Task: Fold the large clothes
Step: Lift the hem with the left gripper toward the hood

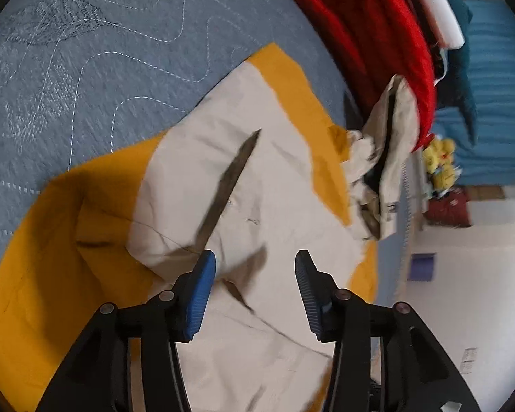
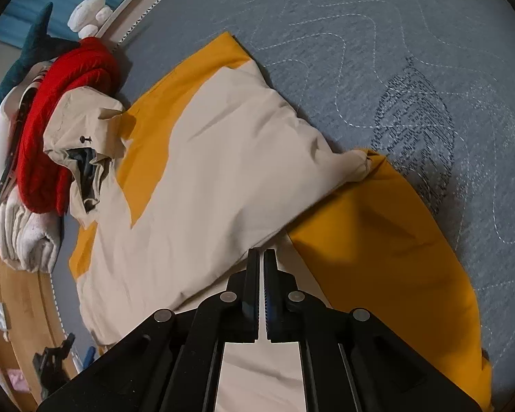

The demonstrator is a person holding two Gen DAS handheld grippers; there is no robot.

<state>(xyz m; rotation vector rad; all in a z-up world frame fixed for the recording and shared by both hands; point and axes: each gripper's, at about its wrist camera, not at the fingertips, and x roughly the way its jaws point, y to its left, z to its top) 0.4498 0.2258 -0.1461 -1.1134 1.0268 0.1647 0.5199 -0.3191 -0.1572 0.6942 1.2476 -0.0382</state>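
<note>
A large beige and mustard-yellow jacket (image 1: 257, 189) (image 2: 206, 171) lies spread on a grey quilted bed cover (image 1: 120, 68) (image 2: 360, 34). Its hood (image 1: 391, 137) (image 2: 82, 130) is crumpled against a red garment. In the left wrist view my left gripper (image 1: 255, 261) hovers over the beige front panel, open, with nothing between its blue pads (image 1: 202, 285). In the right wrist view my right gripper (image 2: 261, 252) points down at the jacket's near edge, beside a yellow sleeve (image 2: 395, 257). Its jaws are shut, and a beige fold rises to the fingertips.
A red knitted garment (image 1: 377, 34) (image 2: 68, 79) tops a pile of folded clothes and towels (image 2: 27, 237) at the bed's edge. A yellow toy (image 1: 439, 158) and pale floor (image 1: 463, 274) lie beyond the bed. A black object (image 2: 51, 367) sits near the wooden bed frame (image 2: 20, 295).
</note>
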